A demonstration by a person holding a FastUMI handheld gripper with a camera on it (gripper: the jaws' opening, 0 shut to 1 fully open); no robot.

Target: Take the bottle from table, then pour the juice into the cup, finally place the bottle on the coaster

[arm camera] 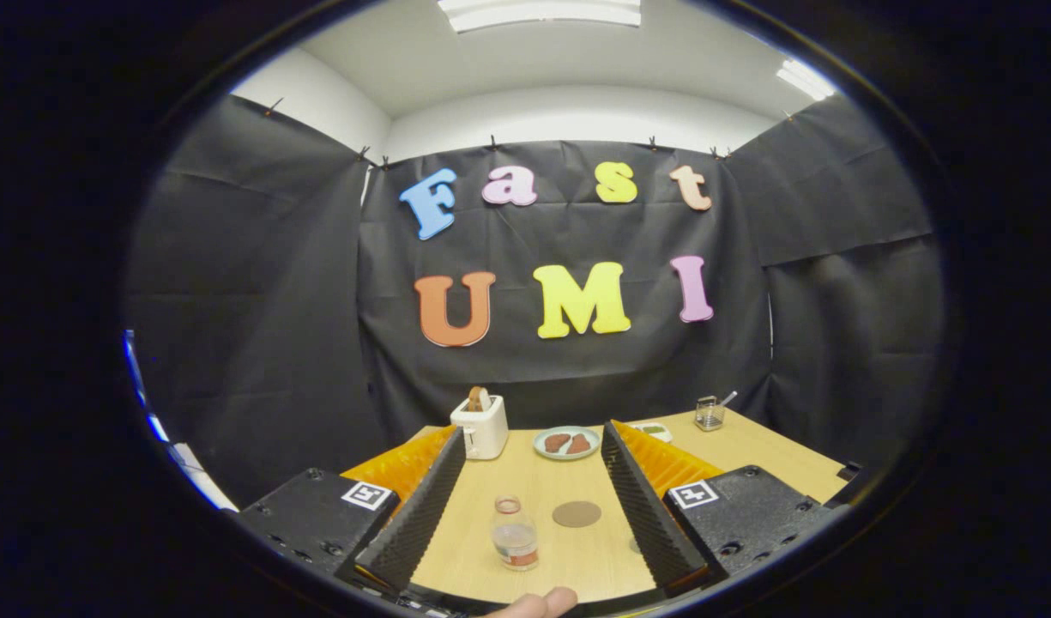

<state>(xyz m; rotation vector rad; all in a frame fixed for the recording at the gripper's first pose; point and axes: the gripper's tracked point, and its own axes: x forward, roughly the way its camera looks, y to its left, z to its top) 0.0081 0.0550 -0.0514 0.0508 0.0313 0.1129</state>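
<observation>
Bottle [515, 534] upright between spread gripper [532, 506] fingers, untouched.

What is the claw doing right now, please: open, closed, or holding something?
Claw: open, holding nothing; the juice bottle stands untouched on the table between its fingers.
</observation>
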